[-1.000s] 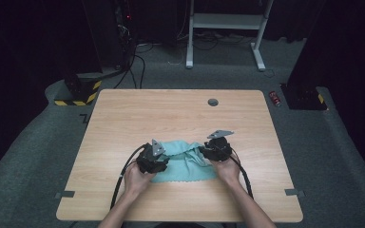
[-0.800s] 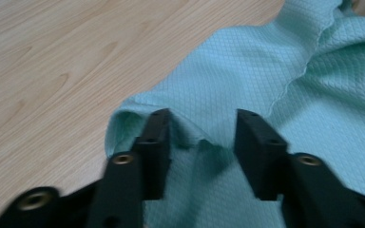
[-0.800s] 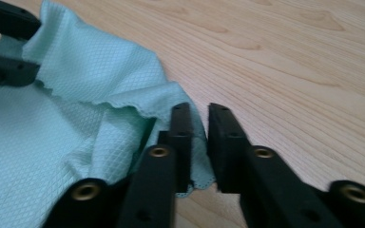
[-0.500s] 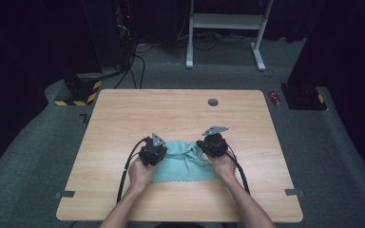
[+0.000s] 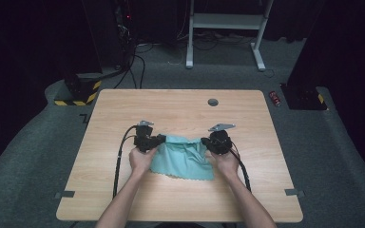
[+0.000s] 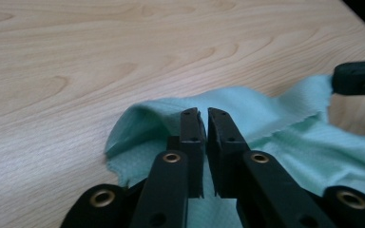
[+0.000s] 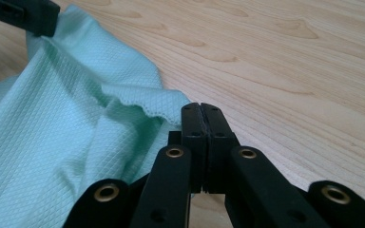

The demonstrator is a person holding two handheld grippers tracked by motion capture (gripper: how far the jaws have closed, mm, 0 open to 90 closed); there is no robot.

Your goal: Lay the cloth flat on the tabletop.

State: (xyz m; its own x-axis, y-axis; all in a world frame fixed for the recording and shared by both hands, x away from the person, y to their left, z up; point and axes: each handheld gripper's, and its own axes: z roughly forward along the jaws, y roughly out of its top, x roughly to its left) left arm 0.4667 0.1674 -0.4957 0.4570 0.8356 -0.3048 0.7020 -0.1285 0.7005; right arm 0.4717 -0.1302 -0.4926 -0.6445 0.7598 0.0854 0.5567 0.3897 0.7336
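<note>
We have the green cloth pinched at its two far corners, one in each tool. The left tool grips the corner at about ten o'clock of the cloth; in the left gripper view its jaws have just eased apart a little, leaving a thin slit between them, yet a fold of the fabric wraps round the tips, so we judge it is holding on. The right tool grips the corner at about two o'clock, and in the right gripper view its jaws stand pressed together with the scalloped hem caught beside them.

As we read it, the grasping is done and the lifting or folding has barely begun: the far edge is raised and bunched between the tools, while the near edge (the wavy one at six o'clock) lies flat on the desk. What is left is to carry the far edge over, or spread the cloth out, and let go.

The desk is pale wood grain with a small round plug near its twelve o'clock edge. Around it lies grey carpet, dark beyond, with a white frame at twelve o'clock, a yellow-and-black striped base at ten, and a small red can at two.
</note>
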